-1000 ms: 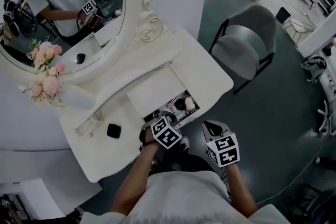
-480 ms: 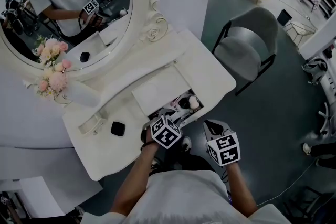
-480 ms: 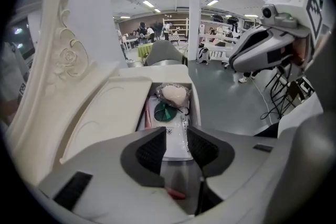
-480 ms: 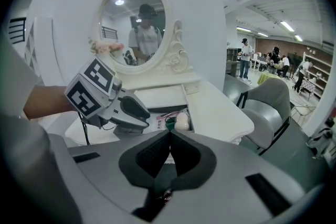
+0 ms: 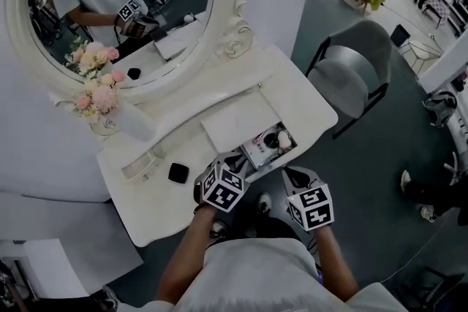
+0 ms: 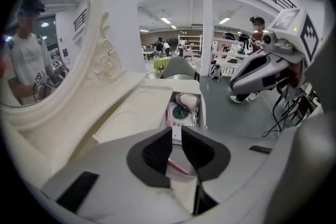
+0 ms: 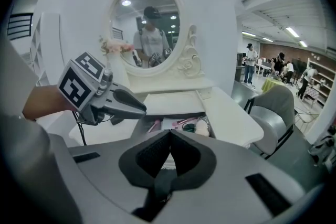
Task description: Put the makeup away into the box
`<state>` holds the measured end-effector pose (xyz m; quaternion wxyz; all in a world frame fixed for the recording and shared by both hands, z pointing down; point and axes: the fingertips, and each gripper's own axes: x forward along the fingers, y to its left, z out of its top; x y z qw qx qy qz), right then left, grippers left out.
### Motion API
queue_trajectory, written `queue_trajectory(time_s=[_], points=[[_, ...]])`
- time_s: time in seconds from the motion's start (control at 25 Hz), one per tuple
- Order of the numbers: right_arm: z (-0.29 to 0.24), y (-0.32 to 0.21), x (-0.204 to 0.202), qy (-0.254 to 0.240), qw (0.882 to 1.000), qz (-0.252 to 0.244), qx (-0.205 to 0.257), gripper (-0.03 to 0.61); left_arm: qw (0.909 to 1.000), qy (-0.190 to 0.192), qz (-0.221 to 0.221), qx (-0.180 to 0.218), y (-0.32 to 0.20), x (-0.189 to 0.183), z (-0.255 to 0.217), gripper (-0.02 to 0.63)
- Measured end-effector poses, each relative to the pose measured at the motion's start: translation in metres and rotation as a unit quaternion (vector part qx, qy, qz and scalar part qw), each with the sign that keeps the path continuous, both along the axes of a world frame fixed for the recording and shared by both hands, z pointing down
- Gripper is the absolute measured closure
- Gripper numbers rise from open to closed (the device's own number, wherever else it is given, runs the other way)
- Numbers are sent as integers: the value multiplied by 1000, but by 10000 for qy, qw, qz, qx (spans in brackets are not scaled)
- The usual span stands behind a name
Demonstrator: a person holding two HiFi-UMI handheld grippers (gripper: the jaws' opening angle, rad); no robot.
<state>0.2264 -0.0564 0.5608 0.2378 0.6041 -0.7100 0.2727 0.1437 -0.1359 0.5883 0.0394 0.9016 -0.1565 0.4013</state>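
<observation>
The open drawer [image 5: 272, 161] of a white vanity holds makeup: a beige puff [image 5: 283, 139], a dark green round piece [image 6: 180, 112], a white packet [image 6: 178, 126] and a pink pencil [image 6: 177, 167]. My left gripper [image 5: 223, 166] hovers over the drawer's near left end. Its jaws [image 6: 177, 131] are closing with a narrow gap and nothing between them. My right gripper [image 5: 296, 177] hangs in front of the drawer, shut and empty [image 7: 169, 134]. A black compact [image 5: 178, 172] lies on the tabletop left of the drawer.
An oval mirror [image 5: 110, 4] stands behind the tabletop, with a vase of pink flowers [image 5: 99, 95] at its left. A small white dish [image 5: 142, 164] sits near the compact. A grey chair [image 5: 351, 73] stands to the right of the vanity.
My left gripper has lifted up and back from the drawer, toward the left. The right gripper has shifted a little. The head view has swung, so the vanity sits further right.
</observation>
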Motion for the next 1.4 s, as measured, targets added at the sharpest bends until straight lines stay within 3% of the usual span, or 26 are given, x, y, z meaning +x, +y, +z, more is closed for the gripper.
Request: queue_trajectory(time_s=[0.28, 0.56, 0.76, 0.96, 1.4], points=[[-11, -13, -53, 61, 9990, -447, 35, 581, 9976, 275, -617, 113, -11, -68, -21, 574], [-15, -31, -111, 101, 9942, -1068, 51, 581, 9874, 392, -1532, 67, -21, -149, -20, 571], [-11, -45, -154, 83, 9877, -1563, -14, 581, 9743, 314, -2229, -82, -26, -208, -8, 484], [-4, -56, -195, 51, 9787, -2049, -92, 581, 9652, 204, -2593, -284, -25, -244, 8, 411], [18, -88, -242, 61, 9633, -2656, -377, 581, 9628, -185, -2531, -934, -31, -253, 63, 288]])
